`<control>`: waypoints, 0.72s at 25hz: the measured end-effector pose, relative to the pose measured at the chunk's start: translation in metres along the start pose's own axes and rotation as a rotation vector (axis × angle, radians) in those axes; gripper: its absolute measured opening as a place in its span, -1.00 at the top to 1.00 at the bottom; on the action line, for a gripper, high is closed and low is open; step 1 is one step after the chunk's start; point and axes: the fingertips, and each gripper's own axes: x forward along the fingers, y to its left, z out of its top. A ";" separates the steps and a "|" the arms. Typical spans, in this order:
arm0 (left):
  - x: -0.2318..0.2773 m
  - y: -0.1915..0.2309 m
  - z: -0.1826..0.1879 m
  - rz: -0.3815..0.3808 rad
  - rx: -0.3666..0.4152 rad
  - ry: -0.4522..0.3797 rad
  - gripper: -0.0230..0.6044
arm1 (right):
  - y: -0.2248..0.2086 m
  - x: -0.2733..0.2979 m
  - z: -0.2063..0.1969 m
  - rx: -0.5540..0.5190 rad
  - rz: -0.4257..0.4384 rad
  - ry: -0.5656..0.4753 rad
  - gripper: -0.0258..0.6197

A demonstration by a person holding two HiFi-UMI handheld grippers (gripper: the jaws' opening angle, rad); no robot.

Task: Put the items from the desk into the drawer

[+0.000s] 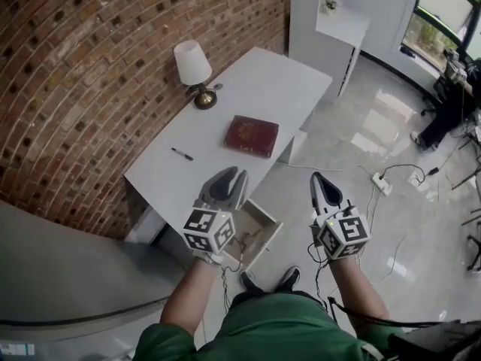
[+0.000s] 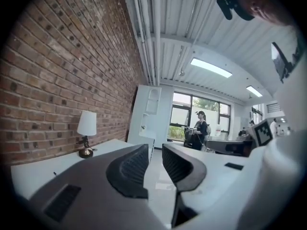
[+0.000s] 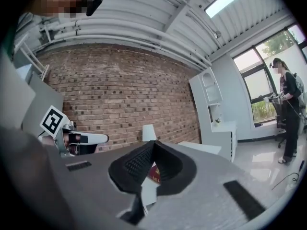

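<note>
1. We hold the left gripper (image 1: 234, 177) part-open and empty, and the right gripper (image 1: 319, 179) closed and empty.
2. The dark red hardcover book (image 1: 252, 135) and thin black pen (image 1: 182, 154) lie on the white desk (image 1: 278, 89), above the open white drawer (image 1: 267, 215).
3. Risk: we judge that jaws this narrow would shove the book rather than grip it.

Nothing legible in any view.
On the red book (image 1: 251, 135) the cover mark is too small to read; marker cubes (image 1: 207, 230) show only square patterns.

On the desk (image 1: 278, 81), lamp (image 1: 194, 70) stands behind pen (image 1: 182, 154), book (image 1: 251, 135) to their right.
</note>
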 end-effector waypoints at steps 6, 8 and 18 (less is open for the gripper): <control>-0.021 0.008 0.046 0.058 -0.037 -0.113 0.80 | -0.006 -0.018 0.058 -0.048 -0.040 -0.106 0.91; -0.025 0.004 0.057 0.058 -0.028 -0.138 0.81 | -0.005 -0.024 0.073 -0.059 -0.046 -0.136 0.91; -0.026 -0.023 0.079 -0.005 -0.005 -0.179 0.82 | 0.012 -0.046 0.111 -0.144 -0.050 -0.208 0.91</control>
